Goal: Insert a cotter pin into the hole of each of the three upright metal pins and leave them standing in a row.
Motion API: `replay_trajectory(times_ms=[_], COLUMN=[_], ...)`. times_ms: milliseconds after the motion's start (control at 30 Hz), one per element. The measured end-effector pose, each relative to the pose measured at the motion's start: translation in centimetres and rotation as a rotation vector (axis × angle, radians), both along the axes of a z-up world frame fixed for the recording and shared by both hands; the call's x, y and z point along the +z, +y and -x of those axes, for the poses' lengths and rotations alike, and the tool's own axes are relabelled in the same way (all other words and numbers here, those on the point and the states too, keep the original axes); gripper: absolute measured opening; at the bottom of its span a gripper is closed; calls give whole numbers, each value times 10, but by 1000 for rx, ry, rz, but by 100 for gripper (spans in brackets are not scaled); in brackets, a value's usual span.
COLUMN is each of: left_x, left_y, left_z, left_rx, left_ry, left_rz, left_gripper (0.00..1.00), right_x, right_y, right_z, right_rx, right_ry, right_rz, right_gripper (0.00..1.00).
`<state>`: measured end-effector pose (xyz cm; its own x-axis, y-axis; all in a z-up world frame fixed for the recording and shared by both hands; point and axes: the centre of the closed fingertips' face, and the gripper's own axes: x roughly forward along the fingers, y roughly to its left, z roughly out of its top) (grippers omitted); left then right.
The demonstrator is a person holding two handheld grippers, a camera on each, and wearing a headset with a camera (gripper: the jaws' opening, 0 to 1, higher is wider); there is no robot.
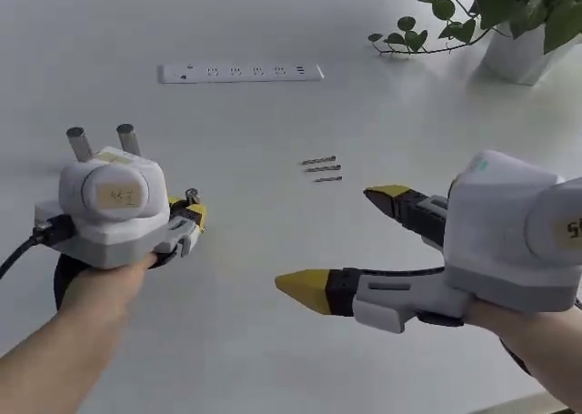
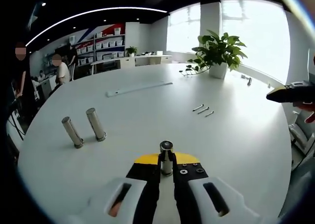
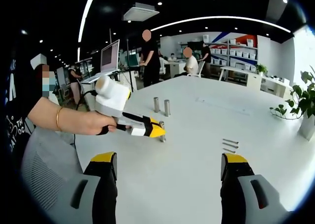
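None were fitted yet.
Our left gripper (image 2: 166, 161) clamped one metal pin (image 2: 166, 150), right gripper (image 1: 341, 241) gaped — three cotter pins (image 1: 321, 168) lay loose at twelve o'clock.

**Hardly anything legible**

The pale sticker (image 1: 120, 196) on the back of the left gripper (image 1: 189, 210) carries marks too blurred to read. The round sticker (image 1: 571, 229) on the right gripper (image 1: 341, 241) shows what looks like a 5, cut off at the edge. White letters on a black shirt (image 3: 11, 120) are cropped and unreadable.

Right gripper (image 3: 169, 158) jaws gape; left gripper (image 3: 156, 131) clamps a metal pin (image 3: 162, 138).
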<state>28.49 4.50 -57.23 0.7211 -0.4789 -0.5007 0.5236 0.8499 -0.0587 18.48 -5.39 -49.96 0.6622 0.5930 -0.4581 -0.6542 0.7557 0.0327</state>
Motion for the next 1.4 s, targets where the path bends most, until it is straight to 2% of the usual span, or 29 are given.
replay_trajectory(times_ms=[200, 367, 533, 733, 967, 1100, 1267, 1400], left_x=[-2, -2, -3, -3, -5, -10, -9, -2], left_y=[-11, -15, -16, -16, -16, -14, -15, -13], left_z=[3, 3, 4, 3, 2, 4, 9, 12], left_rx=[1, 7, 5, 7, 2, -4, -17, -43], left_ry=[-4, -7, -36, -57, -47, -31, -16, -28], left_rz=[8, 15, -16, -35, -34, -52, -44, -47], left_gripper=[7, 7, 7, 7, 8, 18, 21, 25], right_x=[1, 0, -1, -2, -5, -3, -3, -10], right_y=[-4, -8, -8, -7, -9, -9, -12, -17], right_z=[1, 1, 2, 3, 3, 1, -3, -8], right_rx=[-7, -12, -12, -7, -12, -10, -7, 0], right_ry=[-1, 0, 6, 9, 17, 15, 10, 24], right_rz=[-1, 3, 1, 4, 12, 13, 23, 53], right_gripper=[86, 86, 85, 85, 85, 85, 85, 83])
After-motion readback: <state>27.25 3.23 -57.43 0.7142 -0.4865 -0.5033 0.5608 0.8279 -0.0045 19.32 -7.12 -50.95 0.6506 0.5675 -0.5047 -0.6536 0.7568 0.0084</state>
